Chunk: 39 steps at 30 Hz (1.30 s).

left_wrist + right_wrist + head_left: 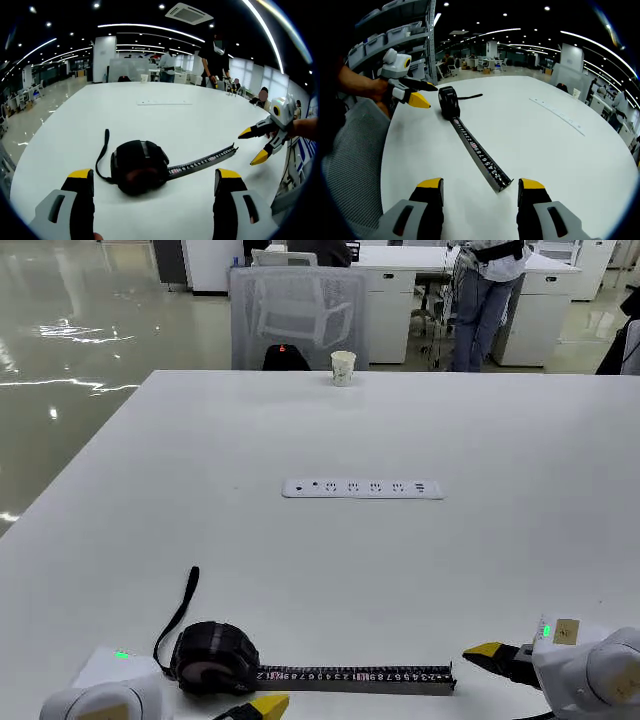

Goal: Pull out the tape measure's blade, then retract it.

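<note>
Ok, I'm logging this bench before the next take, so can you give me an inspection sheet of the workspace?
Surface: white table, clean where visible.
Job's things: black tape measure lying flat, blade pulled out along the table, wrist strap trailing behind.
Clutter: paper cup at the far edge; power strip mid-table.
Grippers: left gripper open, jaws either side of the tape measure, not touching; right gripper open, just off the blade's tip.
Cables: nothing seen.
Surroundings: mesh chair behind the table, a person standing by desks, glossy floor.
</note>
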Motion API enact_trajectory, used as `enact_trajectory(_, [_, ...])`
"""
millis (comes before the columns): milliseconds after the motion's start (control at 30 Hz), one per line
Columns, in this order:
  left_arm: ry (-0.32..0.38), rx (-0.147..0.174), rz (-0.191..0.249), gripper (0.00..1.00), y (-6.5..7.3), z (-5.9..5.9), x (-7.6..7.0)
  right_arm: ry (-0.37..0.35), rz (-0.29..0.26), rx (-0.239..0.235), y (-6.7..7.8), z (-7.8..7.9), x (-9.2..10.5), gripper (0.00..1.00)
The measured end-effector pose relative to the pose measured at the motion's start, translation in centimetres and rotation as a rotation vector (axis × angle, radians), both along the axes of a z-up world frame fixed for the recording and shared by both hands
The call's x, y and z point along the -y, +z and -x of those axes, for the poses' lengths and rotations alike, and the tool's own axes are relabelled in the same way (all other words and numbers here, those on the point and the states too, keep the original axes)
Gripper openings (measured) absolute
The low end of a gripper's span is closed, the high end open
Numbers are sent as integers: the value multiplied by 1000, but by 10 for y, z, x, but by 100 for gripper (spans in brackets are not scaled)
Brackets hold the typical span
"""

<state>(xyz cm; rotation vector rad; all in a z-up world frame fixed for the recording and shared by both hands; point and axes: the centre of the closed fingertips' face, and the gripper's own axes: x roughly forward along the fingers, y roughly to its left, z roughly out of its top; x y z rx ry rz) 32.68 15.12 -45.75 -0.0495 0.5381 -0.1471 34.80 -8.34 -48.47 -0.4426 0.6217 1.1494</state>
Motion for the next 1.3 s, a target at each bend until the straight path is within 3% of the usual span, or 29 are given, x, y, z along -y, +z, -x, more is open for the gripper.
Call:
enact_trajectory(567, [37,-23,3,85,-7,-11,-6,141,96,15,-13,-19,5,39])
enact_trajectory(867, [40,-31,11,79,-7,-20,-5,203,146,20,-19,-28,7,35])
enact_trajectory(1300, [74,-52,10,71,-12,-30,-8,298,201,0,-30,-30,10,25])
